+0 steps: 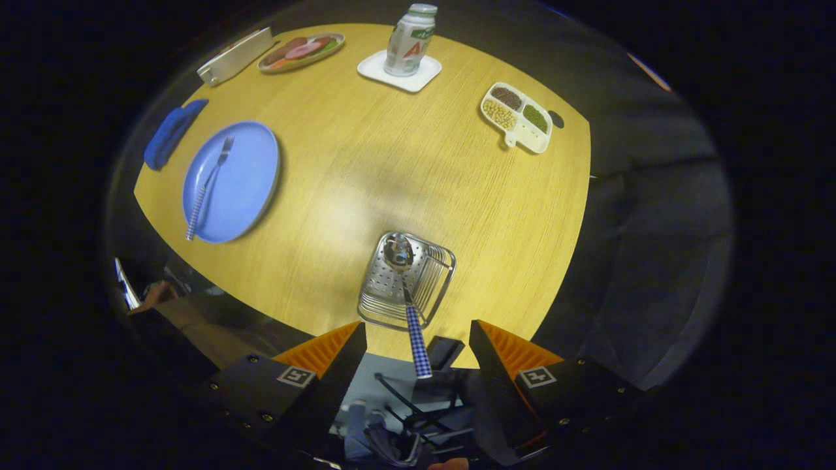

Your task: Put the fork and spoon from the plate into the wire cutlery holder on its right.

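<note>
gripper view: spoon [410, 307] between open claw [418, 346]

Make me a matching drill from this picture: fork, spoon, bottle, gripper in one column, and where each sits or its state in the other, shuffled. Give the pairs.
Column one:
1. fork
2. spoon
3. bottle
4. gripper

Column two:
A. stands on a white coaster
B. open, holding nothing
C. lies on the blue plate
D. bowl end in the wire cutlery holder, handle sticking out toward the fingers

Pairs: 1-C, 2-D, 3-A, 4-B
</note>
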The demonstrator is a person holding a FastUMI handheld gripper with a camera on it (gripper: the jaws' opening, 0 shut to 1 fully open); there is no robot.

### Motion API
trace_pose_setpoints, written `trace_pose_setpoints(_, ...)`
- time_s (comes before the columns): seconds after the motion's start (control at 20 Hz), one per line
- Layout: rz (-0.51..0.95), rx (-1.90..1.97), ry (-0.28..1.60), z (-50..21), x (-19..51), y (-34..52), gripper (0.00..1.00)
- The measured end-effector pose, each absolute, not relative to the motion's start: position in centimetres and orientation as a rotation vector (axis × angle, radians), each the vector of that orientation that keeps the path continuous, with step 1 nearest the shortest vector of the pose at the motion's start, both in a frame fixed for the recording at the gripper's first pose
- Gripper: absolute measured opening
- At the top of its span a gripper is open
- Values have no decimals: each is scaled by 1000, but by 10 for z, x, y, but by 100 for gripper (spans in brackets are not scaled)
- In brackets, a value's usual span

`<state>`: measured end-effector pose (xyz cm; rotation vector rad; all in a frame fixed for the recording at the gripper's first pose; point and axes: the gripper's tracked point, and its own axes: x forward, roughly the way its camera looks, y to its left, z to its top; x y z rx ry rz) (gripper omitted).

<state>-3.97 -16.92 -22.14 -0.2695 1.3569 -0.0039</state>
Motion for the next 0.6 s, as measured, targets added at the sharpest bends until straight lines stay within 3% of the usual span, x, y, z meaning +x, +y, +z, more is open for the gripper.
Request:
trace_pose_setpoints(0.2,7,-183,1249,-207,-39,-134,97)
trace_pose_setpoints(0.6,97,-125,1224,-218,-37,-62,97)
